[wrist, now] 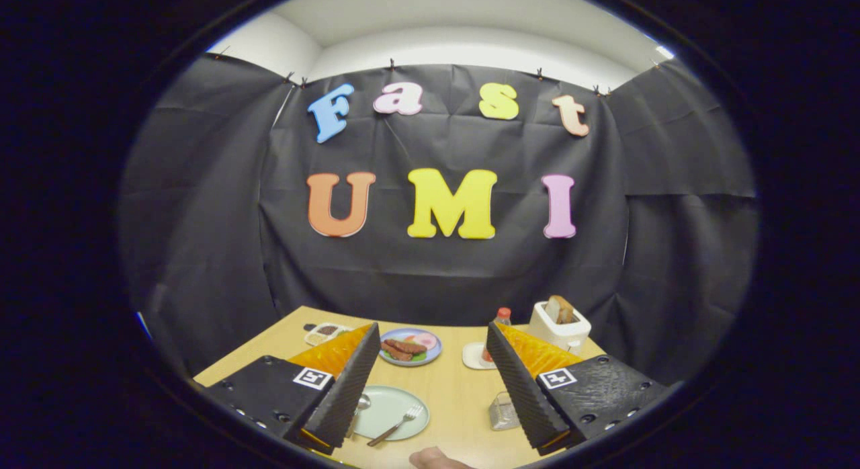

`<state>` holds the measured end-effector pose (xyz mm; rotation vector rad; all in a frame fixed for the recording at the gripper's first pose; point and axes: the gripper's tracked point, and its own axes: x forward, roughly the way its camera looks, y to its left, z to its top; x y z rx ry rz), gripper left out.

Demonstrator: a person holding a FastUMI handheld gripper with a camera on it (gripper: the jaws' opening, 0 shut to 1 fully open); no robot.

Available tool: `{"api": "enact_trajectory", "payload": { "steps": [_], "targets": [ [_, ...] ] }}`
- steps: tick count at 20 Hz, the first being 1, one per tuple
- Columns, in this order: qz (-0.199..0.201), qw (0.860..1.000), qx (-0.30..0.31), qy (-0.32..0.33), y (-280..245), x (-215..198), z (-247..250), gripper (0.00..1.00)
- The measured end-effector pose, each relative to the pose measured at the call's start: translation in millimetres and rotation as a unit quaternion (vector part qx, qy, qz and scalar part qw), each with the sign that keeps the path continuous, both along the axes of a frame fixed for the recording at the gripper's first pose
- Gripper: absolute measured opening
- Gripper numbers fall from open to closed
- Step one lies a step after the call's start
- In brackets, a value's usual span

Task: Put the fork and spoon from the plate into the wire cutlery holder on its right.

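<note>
**Gripper wide open above near edge of table, cutlery still on plate**

Gripper (430, 381) hangs over the near side of the wooden table (457, 402), fingers spread wide w/ nothing between them — just bare tabletop and the dishes beyond.

Pale green plate (393, 408) sits close to the table's near edge, left of centre, partly behind the left finger. Fork (398, 425) lies diagonally on the plate, tines toward the far side, handle reaching to the plate's near rim. Spoon (359, 408) is on the plate's left part, its bowl showing just beside the left finger; the rest of it is hidden.

Wire cutlery holder (502, 412) stands to the right of the plate, apart from it, also near the near edge, tucked against the inner side of the right finger. Can't tell if anything is inside.

Farther back: a blue plate of food (411, 347) mid-table, a small sectioned dish (324, 333) by the far-left corner, a bottle w/ red cap (500, 318) on a white saucer (474, 358), and a white toaster (561, 326) w/ bread toward the far-right corner.

A bit of a person's hand (437, 459) shows at the near edge.
</note>
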<state>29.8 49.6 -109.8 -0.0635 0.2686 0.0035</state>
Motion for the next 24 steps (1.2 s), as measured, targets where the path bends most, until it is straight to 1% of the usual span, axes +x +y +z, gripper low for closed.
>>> {"api": "enact_trajectory", "payload": {
  "steps": [2, 5, 10, 13, 15, 17, 21, 22, 23, 24],
  "targets": [
    [-0.001, 0.999, 0.009, 0.047, 11, 2, -36, 0.96],
    [-0.014, 0.994, 0.005, 0.112, 18, 5, -96, 0.96],
    [-0.012, 0.976, -0.016, 0.217, 34, -1, -197, 0.96],
    [-0.017, 0.966, -0.022, 0.258, 42, -4, -232, 0.95],
    [-0.028, 0.957, 0.003, 0.289, 48, -2, -255, 0.9],
    [-0.049, 0.949, 0.001, 0.312, 45, 7, -277, 0.86],
    [-0.072, 0.932, 0.017, 0.356, 51, 12, -309, 0.63],
    [-0.075, 0.93, 0.02, 0.36, 53, 12, -313, 0.56],
    [-0.076, 0.926, 0.024, 0.369, 55, 12, -317, 0.49],
    [-0.088, 0.922, 0.02, 0.376, 52, 10, -324, 0.41]
  ]
}}
